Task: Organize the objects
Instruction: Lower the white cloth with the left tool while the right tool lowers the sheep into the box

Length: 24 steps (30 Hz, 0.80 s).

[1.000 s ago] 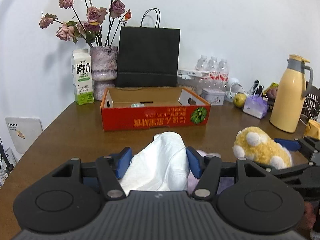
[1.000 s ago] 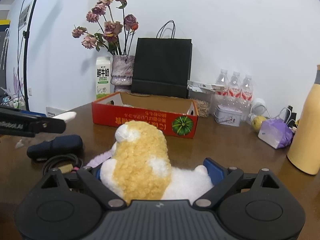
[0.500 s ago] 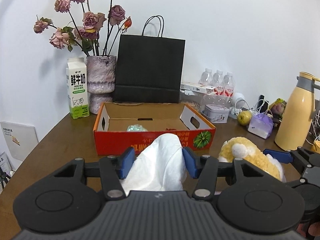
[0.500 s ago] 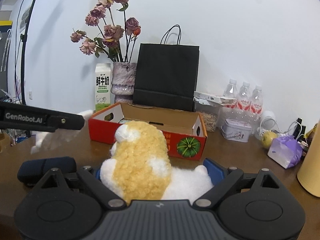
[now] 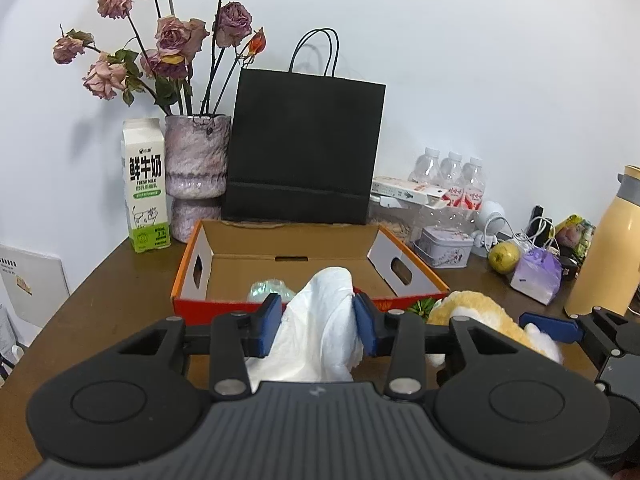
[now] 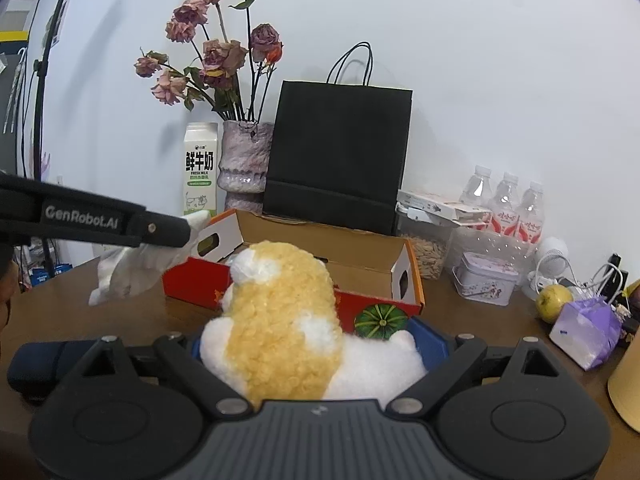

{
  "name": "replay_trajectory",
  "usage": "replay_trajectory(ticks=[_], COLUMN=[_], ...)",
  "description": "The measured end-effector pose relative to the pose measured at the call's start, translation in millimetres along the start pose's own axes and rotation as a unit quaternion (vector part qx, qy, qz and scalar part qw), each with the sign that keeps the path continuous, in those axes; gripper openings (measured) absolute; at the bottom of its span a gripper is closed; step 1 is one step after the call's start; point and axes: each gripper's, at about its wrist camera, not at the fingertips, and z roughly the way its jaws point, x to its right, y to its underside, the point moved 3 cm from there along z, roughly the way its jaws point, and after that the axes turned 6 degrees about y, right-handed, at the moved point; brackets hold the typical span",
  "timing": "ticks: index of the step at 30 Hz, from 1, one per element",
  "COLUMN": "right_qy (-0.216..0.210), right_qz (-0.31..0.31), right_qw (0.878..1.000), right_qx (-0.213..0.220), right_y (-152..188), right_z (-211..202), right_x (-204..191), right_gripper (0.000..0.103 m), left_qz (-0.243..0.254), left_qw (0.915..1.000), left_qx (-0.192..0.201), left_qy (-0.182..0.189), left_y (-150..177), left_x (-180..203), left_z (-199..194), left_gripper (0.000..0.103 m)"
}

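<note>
A: What does your left hand-held gripper (image 5: 318, 330) hold?

B: Your blue pads are closed narrow on a soft white crumpled cloth (image 5: 320, 340), just in front of the red cardboard box (image 5: 288, 268), above the brown tabletop (image 5: 104, 300).

A: And your right one?

B: Your right hand-held gripper (image 6: 316, 354) is set wider and clamps a fluffy yellow-and-white plush toy (image 6: 280, 328), also near the box front, where a green pumpkin picture (image 6: 380, 320) is printed.

A: Farther back?

B: Inside the box lies something shiny and crinkled (image 5: 270, 290). Behind it stand a milk carton (image 5: 146, 184) marked "FRESH MILK", a rough stone-like vase (image 5: 198, 176) with dried roses, and a matte black paper bag (image 5: 304, 152). Your left tool's side reads "GenRobot.AI".
</note>
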Motion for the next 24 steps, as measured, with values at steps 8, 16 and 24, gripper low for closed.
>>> replay_trajectory(ticks=[8,16,24], right_qy=[0.001,-0.001,0.002], right_qz=[-0.009,-0.008,-0.003], right_qw=[1.000,1.000,1.000], right_qx=[0.017,0.030,0.027], right_y=[-26.2,-55.1,-76.9], right_z=[23.1,53.2,91.8], right_x=[-1.2,-1.4,3.2], right_gripper=[0.093,0.093,0.093], left_qz=[-0.003,-0.023,-0.042], left_qw=[0.9998,0.9987,0.9971], left_qx=[0.016,0.037,0.046], left_qy=[-0.012,-0.026,-0.044], left_y=[-25.5,-51.8,-72.6], left_x=[0.4,-6.1,-17.8], left_z=[20.6,43.8,76.8], left_gripper=[0.040,0.040,0.040])
